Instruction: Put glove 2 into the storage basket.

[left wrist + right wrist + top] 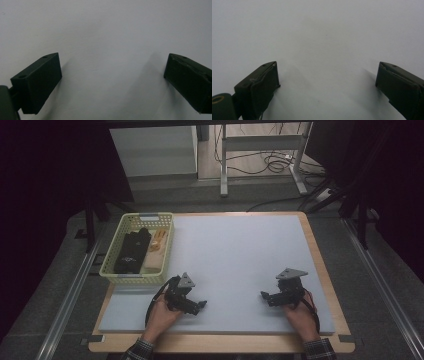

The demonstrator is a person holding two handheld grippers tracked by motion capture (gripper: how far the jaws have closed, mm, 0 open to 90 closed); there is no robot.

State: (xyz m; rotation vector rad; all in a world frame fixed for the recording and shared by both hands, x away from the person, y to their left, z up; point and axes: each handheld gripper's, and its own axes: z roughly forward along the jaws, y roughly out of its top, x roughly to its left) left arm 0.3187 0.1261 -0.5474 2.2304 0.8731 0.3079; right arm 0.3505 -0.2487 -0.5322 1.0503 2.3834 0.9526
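In the high view my left gripper [200,304] rests low over the pale grey mat [235,260] at the front left, held by a hand, open with nothing between its jaws. My right gripper [265,296] sits at the front right, also open and empty, pointing left. The left gripper view looks down on bare mat [107,37] between two wide-apart black fingers [40,80]. In the right gripper view the fingers [262,85] are likewise spread over bare mat [324,37]. A pale green basket [111,270] at the left edge holds a black folded item [132,251] and a tan item [157,242].
The mat lies on a wooden table [327,280]. Metal rails [67,300] run along both sides. Beyond the table stand a metal frame [260,150] with cables on the floor and a white cabinet [152,150].
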